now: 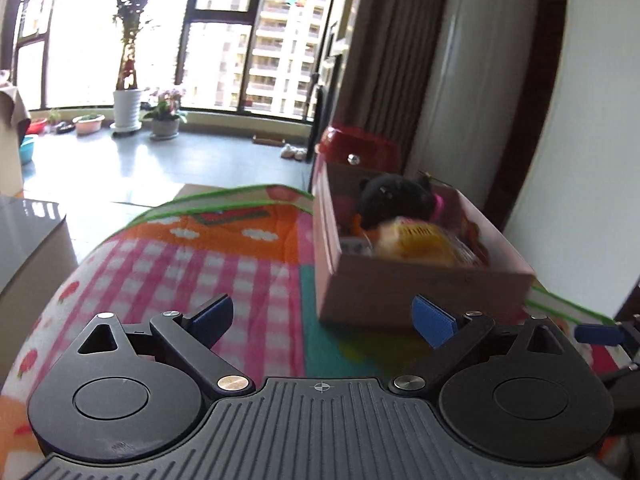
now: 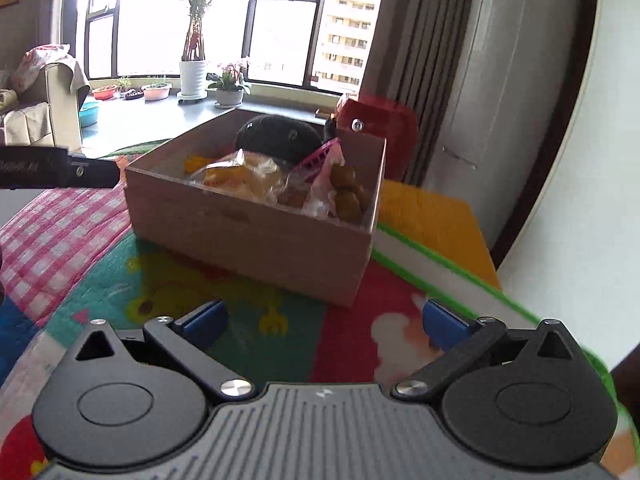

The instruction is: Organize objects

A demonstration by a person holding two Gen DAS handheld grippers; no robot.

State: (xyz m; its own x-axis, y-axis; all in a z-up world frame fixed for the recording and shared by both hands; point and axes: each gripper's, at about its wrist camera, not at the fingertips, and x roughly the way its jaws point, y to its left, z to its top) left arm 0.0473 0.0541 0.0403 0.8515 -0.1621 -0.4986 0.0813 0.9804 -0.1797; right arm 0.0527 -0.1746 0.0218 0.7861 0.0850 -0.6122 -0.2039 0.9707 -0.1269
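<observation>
Both grippers spread wide, nothing between the pads: left gripper (image 1: 323, 322), right gripper (image 2: 325, 326). Open brown cardboard box (image 2: 256, 232) sits near the right edge of the colourful patterned play mat (image 2: 60, 232), holding a black plush toy (image 2: 280, 138), a yellow snack bag (image 2: 240, 178) and a clear bag of brown snacks (image 2: 344, 192). Red container (image 2: 380, 128) behind the box.
</observation>
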